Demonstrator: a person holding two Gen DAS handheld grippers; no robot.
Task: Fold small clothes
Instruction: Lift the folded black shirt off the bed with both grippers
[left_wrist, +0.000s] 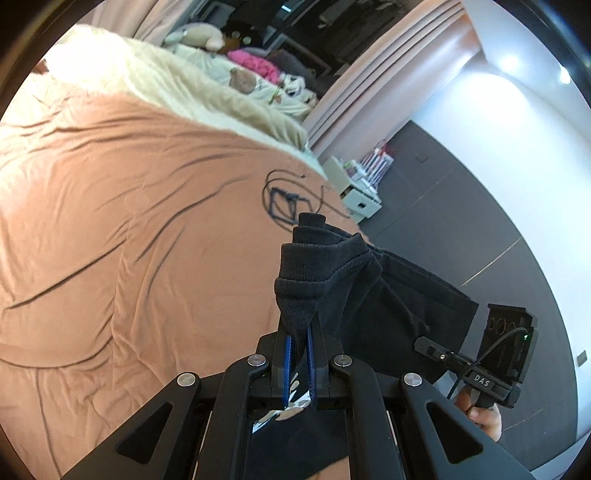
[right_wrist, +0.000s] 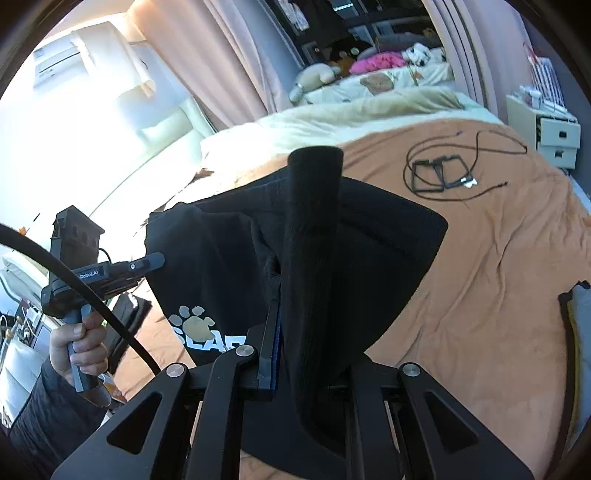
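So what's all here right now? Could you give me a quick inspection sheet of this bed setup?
Surface: orange bedspread, wrinkled.
Job's things: black garment with a paw print, held up between both grippers.
Clutter: two black frames on the bedspread; another dark-edged cloth at the right edge.
Grippers: left gripper shut on the garment; right gripper shut on the garment.
Cables: black cable looped around the frames.
Surroundings: cream blanket, plush toys, pink curtains, white drawer unit.

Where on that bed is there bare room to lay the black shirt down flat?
The orange bedspread lies bare between the cream blanket and the held black shirt. It is crowded near the cables and black frames, and at the far end among the plush toys.
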